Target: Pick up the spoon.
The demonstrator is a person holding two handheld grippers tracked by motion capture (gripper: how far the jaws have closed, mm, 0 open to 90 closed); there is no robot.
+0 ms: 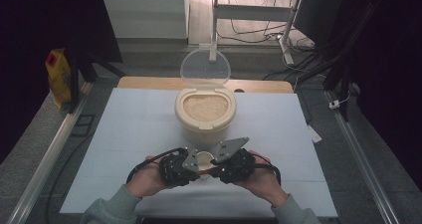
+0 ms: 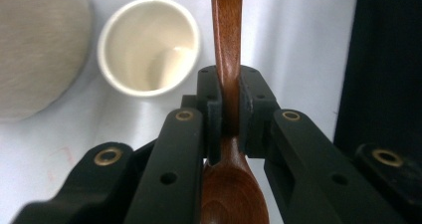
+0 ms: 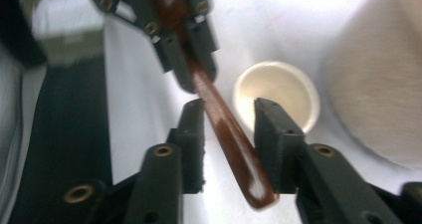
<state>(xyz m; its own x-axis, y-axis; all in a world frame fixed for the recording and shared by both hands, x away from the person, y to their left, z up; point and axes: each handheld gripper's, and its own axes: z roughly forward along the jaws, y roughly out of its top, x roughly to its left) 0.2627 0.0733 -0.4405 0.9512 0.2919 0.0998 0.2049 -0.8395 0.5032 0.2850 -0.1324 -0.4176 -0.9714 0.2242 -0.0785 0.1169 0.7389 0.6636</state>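
The left gripper (image 2: 229, 114) has its jaws clamped tight on the neck of a dark wooden spoon (image 2: 228, 59), just above the bowl, which lies near the gripper's body while the handle runs away from it, passing just beside the small white cup (image 2: 149, 45). The right gripper (image 3: 229, 129) has its jaws apart on either side of the spoon's handle (image 3: 234, 149); the pads stand clear of the wood, with the handle's rounded end between them and tilted across the gap. In the right gripper view the cup (image 3: 276, 92) sits just beyond the jaws, empty and upright on the white tabletop (image 3: 134, 84). From the high view, the left gripper (image 1: 188, 165) and the right gripper (image 1: 219, 165) meet nose to nose directly in front of the cup (image 1: 204, 159), each held in a hand with a grey-green sleeve (image 1: 109, 209) behind it. Beyond the cup stands a round cream rice container (image 1: 205, 112), filled with rice, its clear lid (image 1: 205, 67) hinged up at the far side. Well to the left of the cup, off the tabletop (image 1: 139, 129), a yellow bag (image 1: 58, 77) stands on the floor.
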